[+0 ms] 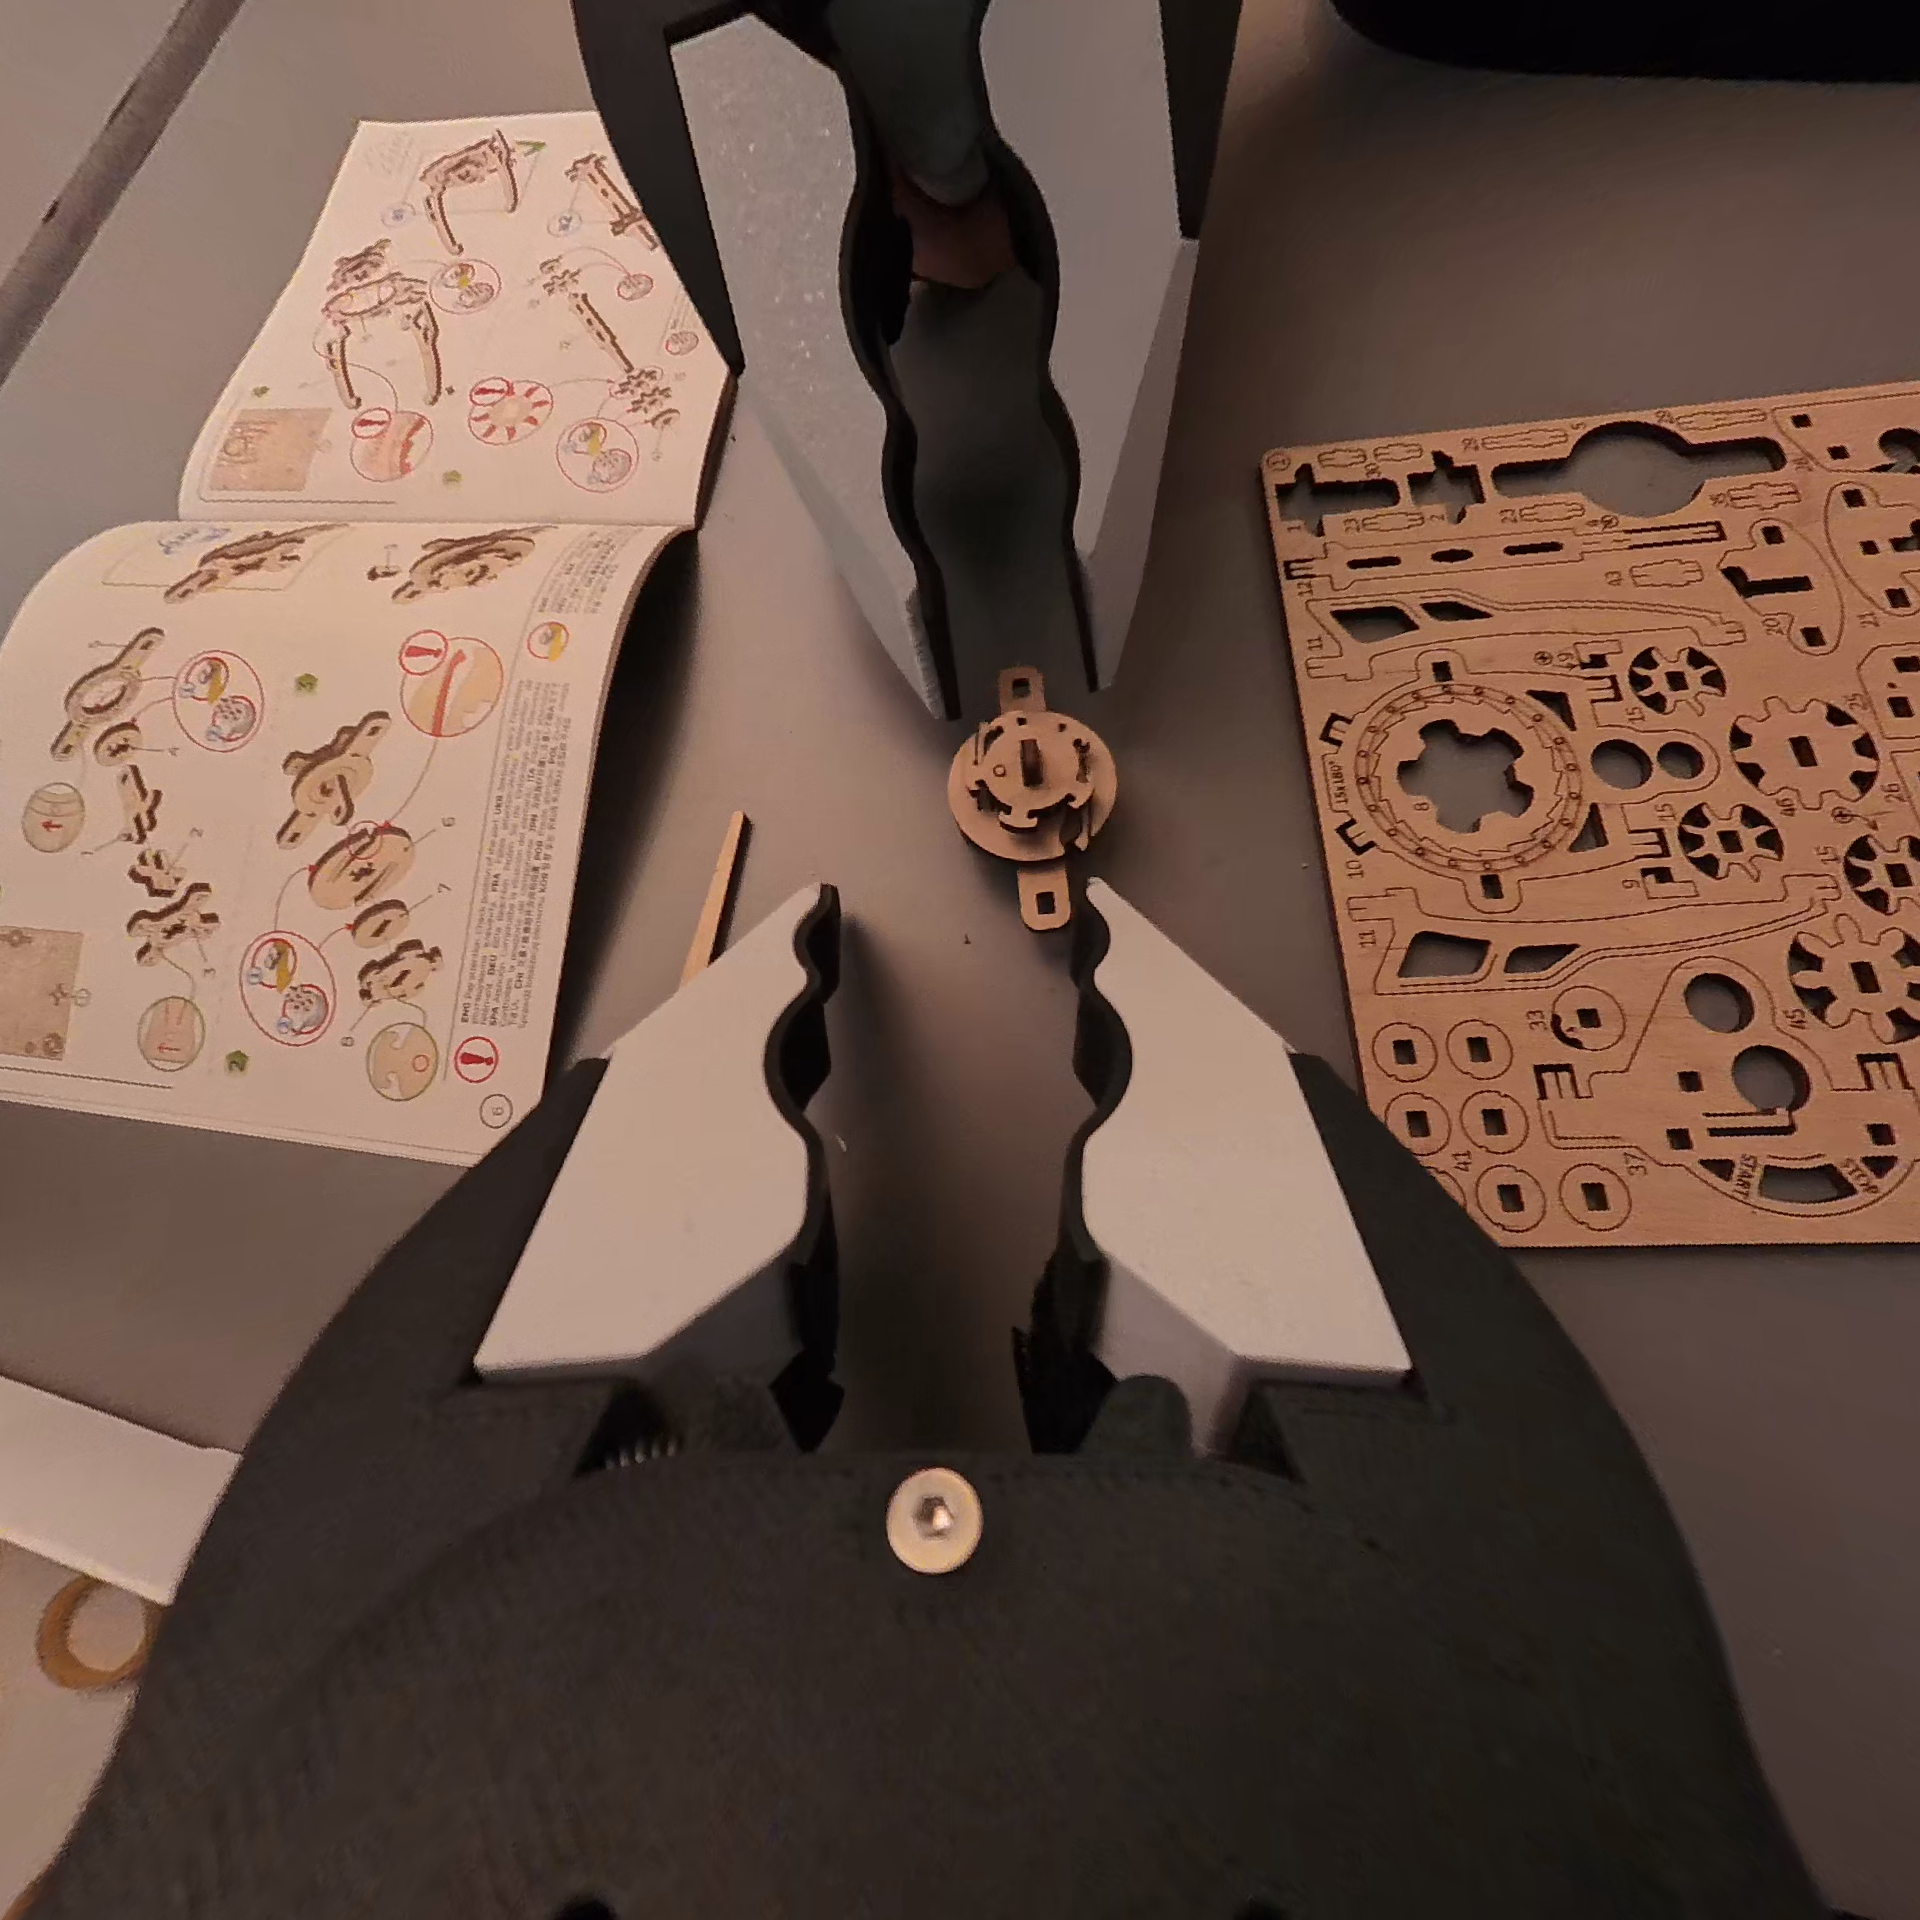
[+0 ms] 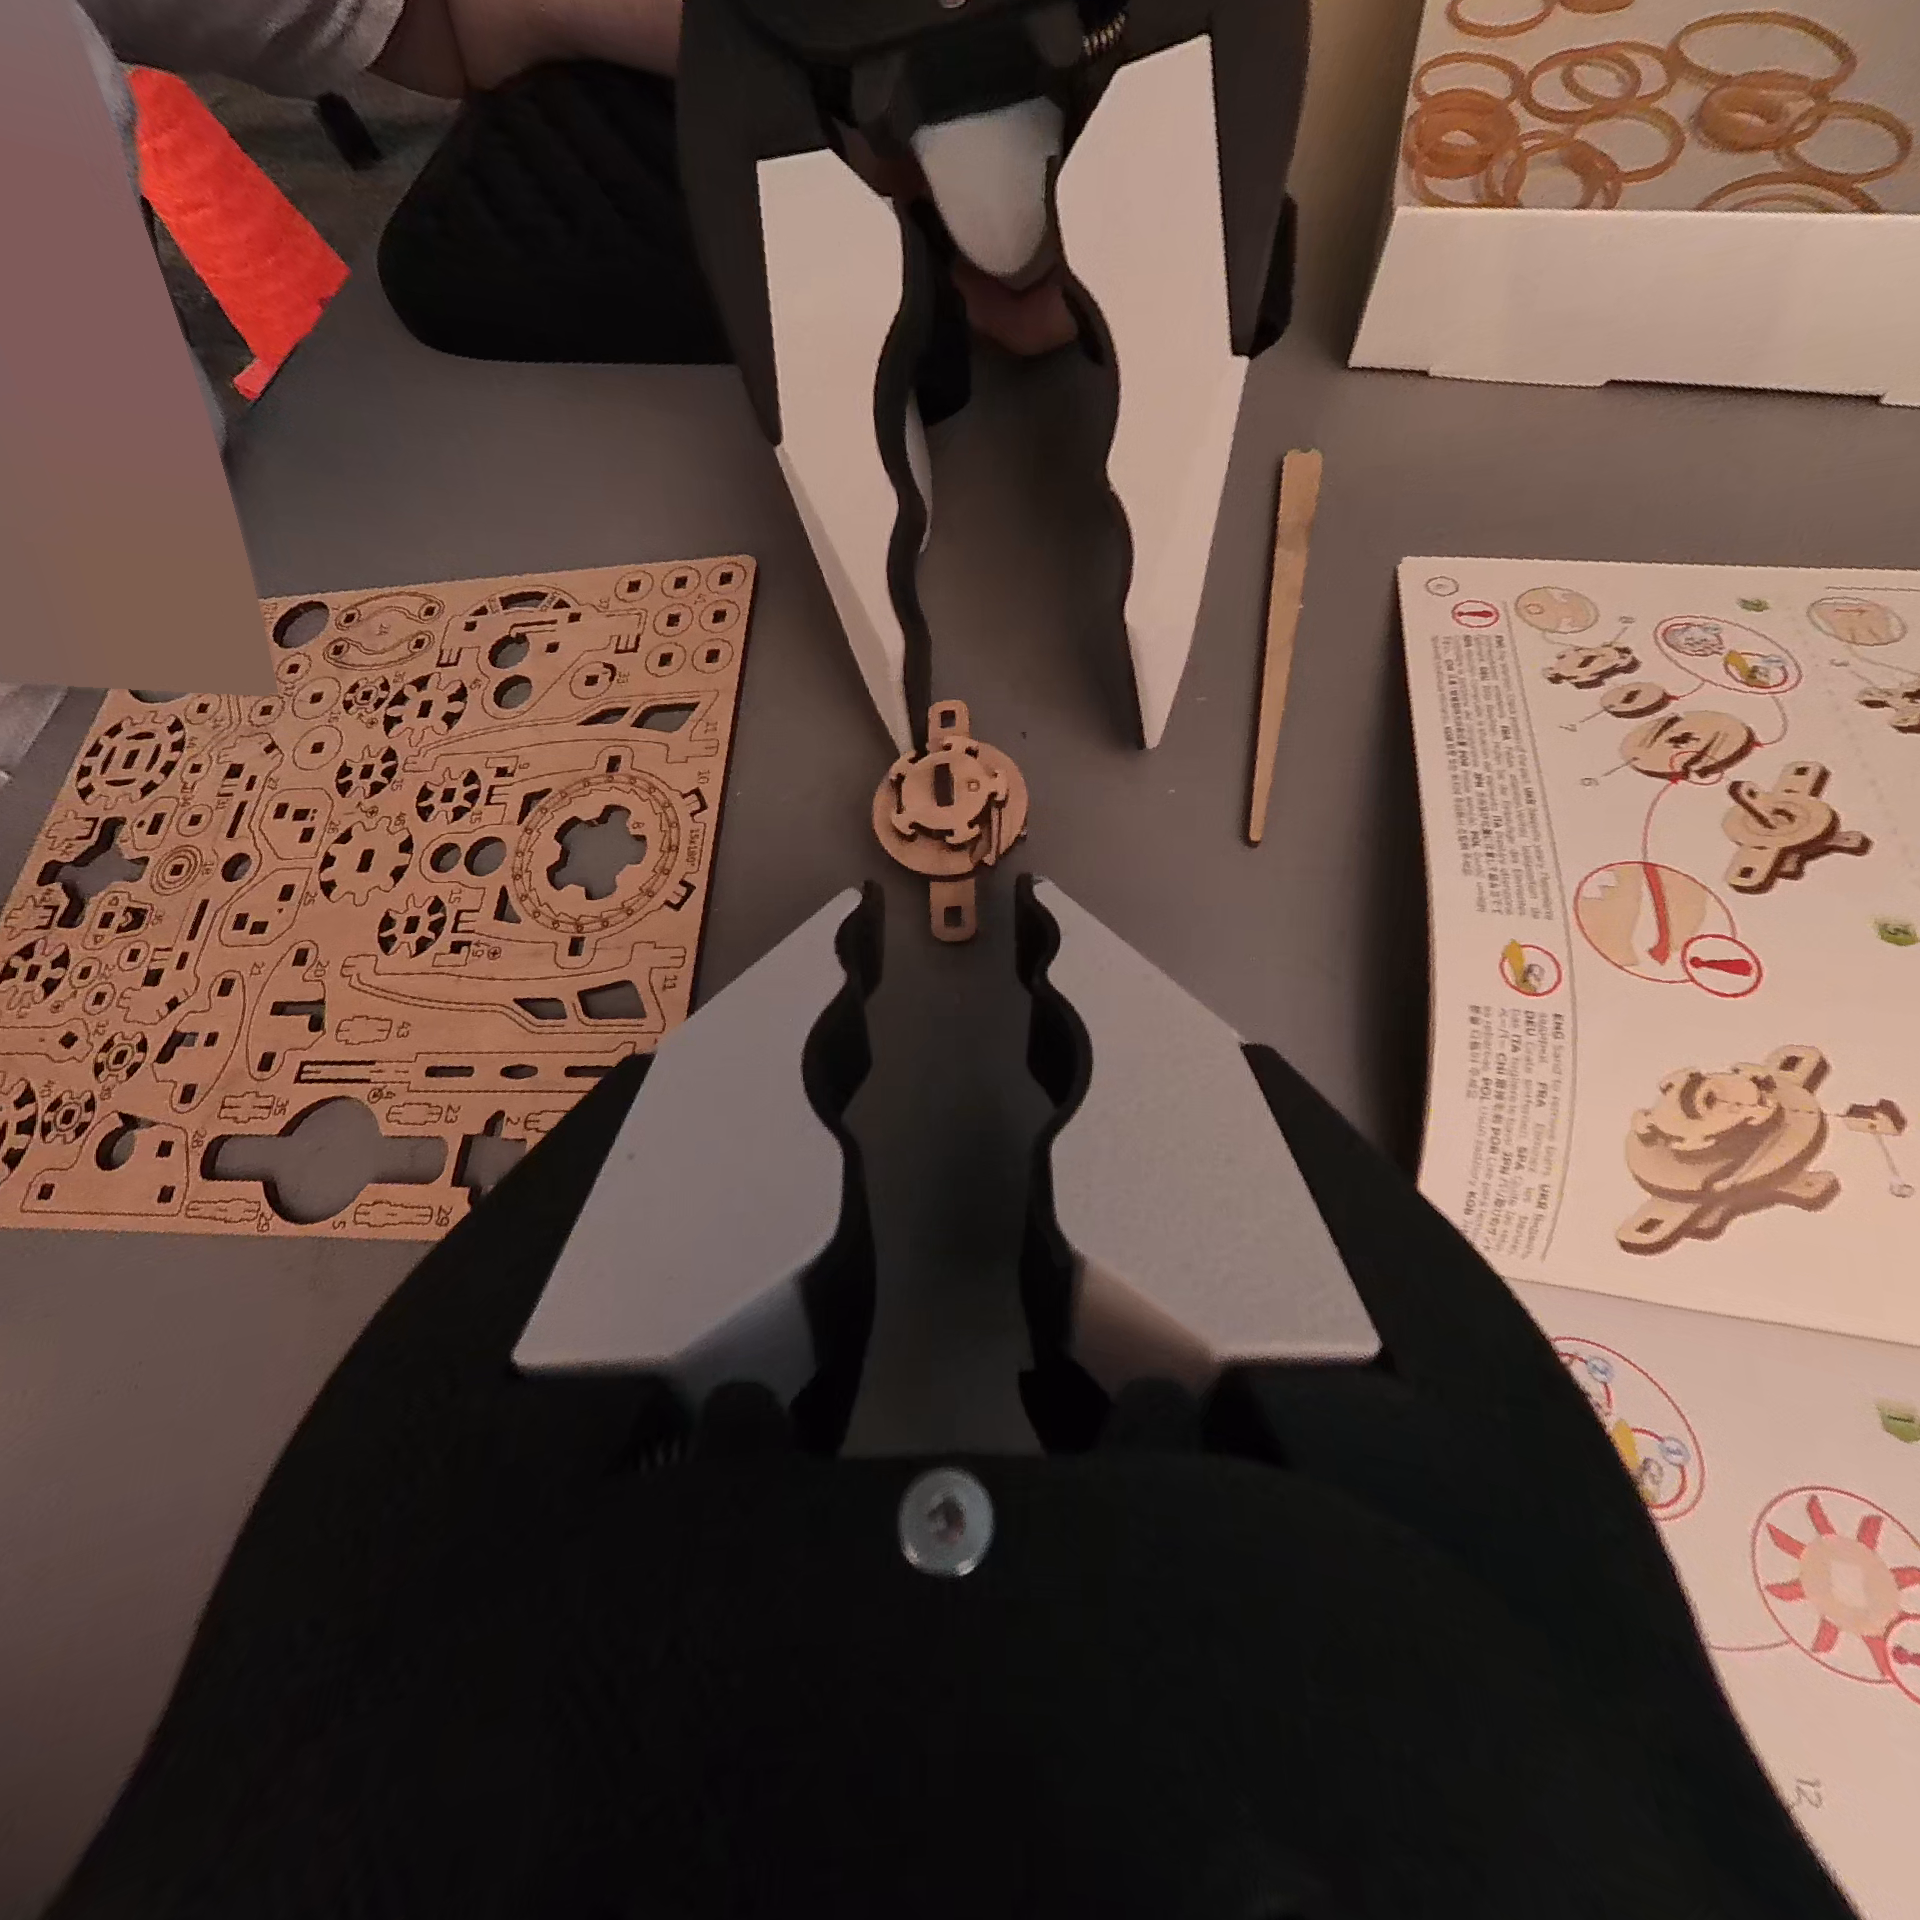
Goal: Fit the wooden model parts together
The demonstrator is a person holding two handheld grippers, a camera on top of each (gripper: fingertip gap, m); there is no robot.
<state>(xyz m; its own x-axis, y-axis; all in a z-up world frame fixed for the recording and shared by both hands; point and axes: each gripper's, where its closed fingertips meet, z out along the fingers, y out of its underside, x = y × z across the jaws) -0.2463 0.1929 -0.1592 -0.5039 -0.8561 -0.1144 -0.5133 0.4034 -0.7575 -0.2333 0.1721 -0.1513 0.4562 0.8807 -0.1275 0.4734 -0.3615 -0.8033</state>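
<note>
A small round wooden assembly (image 1: 1029, 795) with a tab at each end lies flat on the grey table (image 1: 935, 1039), between my two grippers. My left gripper (image 1: 956, 899) is open and empty, with its fingertips just short of the near tab. My right gripper (image 1: 1018, 694) faces it from the far side, open, its tips at the other tab. In the right wrist view the assembly (image 2: 951, 810) lies just ahead of my open right gripper (image 2: 945, 891), and one tab sits between its fingertips. The left gripper (image 2: 1029, 732) stands open opposite.
A laser-cut wooden parts sheet (image 1: 1610, 831) (image 2: 364, 883) lies on one side, and an open instruction booklet (image 1: 312, 779) (image 2: 1662, 935) on the other. A thin wooden stick (image 1: 722, 894) (image 2: 1283, 644) lies near the booklet. A white box (image 2: 1642, 301) holds rubber bands (image 2: 1621, 104). The tips of both grippers are at nearly the same place.
</note>
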